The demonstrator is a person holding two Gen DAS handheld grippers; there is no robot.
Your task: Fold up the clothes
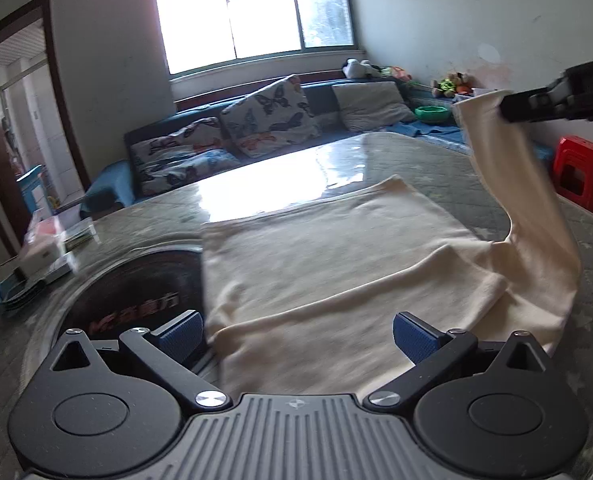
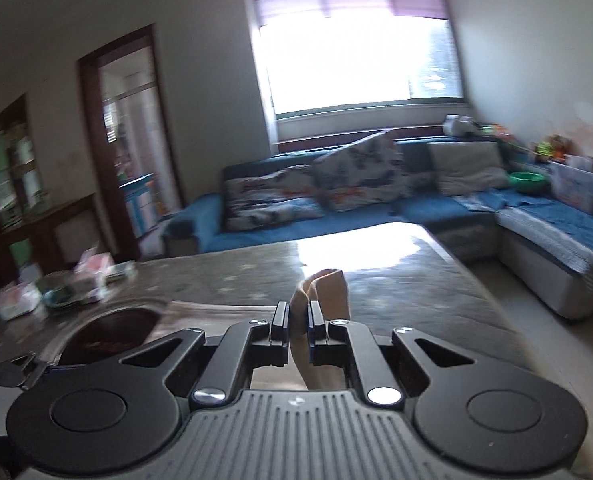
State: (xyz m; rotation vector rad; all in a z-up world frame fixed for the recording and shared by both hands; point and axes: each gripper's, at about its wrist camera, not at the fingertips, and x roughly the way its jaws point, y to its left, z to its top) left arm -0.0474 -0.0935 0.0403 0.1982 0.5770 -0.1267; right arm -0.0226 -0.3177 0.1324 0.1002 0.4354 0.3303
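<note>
A cream garment (image 1: 320, 252) lies spread flat on the quilted grey table (image 1: 436, 160). My left gripper (image 1: 296, 340) is open and empty, low over the garment's near edge, blue pads (image 1: 180, 334) on either side. My right gripper (image 2: 298, 320) is shut on the garment's sleeve (image 2: 324, 292) and holds it high above the table. In the left wrist view the right gripper (image 1: 508, 110) comes in from the upper right, with the sleeve (image 1: 516, 184) hanging from it in a long arc down to the garment body.
A round dark recess (image 1: 136, 292) sits in the table left of the garment. Boxes and packets (image 1: 44, 252) lie at the table's left end. A blue sofa with cushions (image 1: 264, 120) stands beyond the table, and a red stool (image 1: 578, 168) to the right.
</note>
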